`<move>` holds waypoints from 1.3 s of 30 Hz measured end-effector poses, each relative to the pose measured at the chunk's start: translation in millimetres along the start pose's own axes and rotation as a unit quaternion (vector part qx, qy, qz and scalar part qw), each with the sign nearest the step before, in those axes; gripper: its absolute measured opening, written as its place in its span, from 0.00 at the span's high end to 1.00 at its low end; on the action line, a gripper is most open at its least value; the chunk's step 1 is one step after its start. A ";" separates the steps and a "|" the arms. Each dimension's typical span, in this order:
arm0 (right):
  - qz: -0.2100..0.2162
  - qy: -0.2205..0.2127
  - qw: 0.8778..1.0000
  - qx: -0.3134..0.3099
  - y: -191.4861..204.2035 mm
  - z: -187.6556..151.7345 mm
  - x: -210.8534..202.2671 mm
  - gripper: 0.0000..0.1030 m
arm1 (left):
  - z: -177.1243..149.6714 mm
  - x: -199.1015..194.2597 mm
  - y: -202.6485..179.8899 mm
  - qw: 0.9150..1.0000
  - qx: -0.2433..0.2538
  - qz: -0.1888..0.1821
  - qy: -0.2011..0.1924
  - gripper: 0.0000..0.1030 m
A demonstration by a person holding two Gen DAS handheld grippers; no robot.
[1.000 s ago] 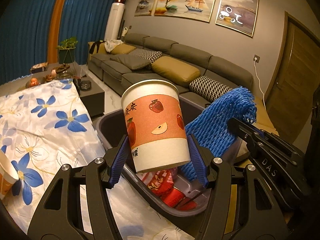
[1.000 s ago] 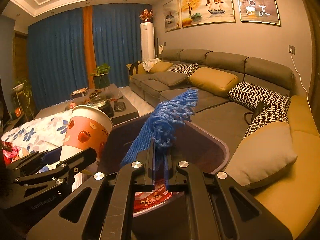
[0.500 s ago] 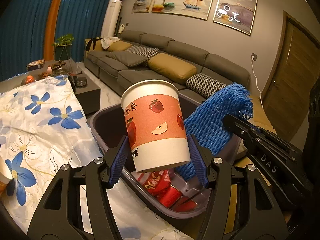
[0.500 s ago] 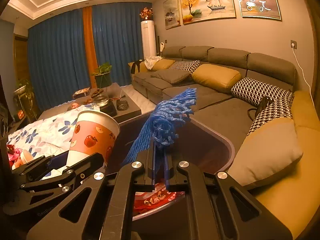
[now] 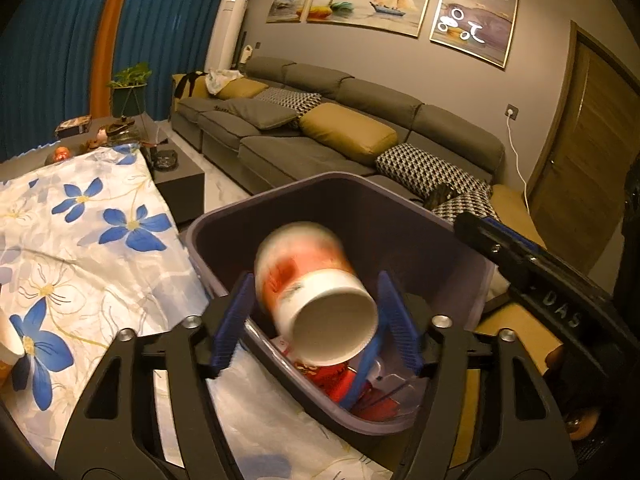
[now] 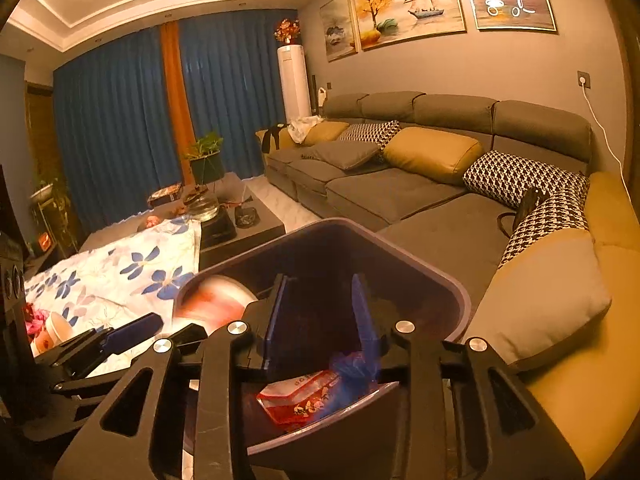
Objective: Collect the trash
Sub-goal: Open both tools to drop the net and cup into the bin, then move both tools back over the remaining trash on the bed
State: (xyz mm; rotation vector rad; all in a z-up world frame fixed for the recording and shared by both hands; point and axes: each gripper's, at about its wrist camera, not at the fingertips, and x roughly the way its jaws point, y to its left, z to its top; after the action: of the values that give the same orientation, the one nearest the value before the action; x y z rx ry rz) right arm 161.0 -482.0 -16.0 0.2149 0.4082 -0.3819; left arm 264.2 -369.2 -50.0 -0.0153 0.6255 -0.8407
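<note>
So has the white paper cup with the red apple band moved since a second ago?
Yes. The paper cup has dropped from between the left gripper's just-opened jaws and tipped over, falling into the dark plastic bin.

Left hand-held gripper (image 5: 316, 320): just opened wider, no longer pinching the cup (image 5: 316, 296), now tipped, blurred, dropping into the bin (image 5: 224, 232). Right hand-held gripper (image 6: 320, 320): just opened from clamped; blue foam net (image 6: 356, 364) gone from between the pads, now down among the bin's trash.
</note>
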 end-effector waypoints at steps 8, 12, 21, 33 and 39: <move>-0.006 -0.029 1.000 0.010 4.3 2.6 -25.1 0.46 | -3.4 -30.8 19.0 0.999 -0.016 0.050 -0.013 0.20; -0.001 -0.044 0.999 0.008 18.1 0.2 -43.1 0.27 | -6.8 -64.7 31.0 0.995 -0.024 0.087 -0.032 0.16; 0.060 -0.047 0.997 -0.015 86.0 -17.3 -76.9 0.21 | -26.4 -171.7 78.6 0.973 -0.060 0.212 -0.076 0.13; 0.166 -0.006 0.982 -0.091 231.1 -62.2 -97.0 0.21 | -77.1 -296.2 183.6 0.918 -0.124 0.366 -0.094 0.13; 0.184 0.004 0.976 -0.115 296.8 -79.2 -97.0 0.21 | -92.7 -328.6 224.0 0.900 -0.139 0.400 -0.100 0.13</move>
State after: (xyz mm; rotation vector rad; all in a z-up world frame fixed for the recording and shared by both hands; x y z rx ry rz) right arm 170.8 -160.1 -8.3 0.0634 0.4076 0.0319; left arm 206.3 33.4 -14.7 -0.0954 0.4869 0.0545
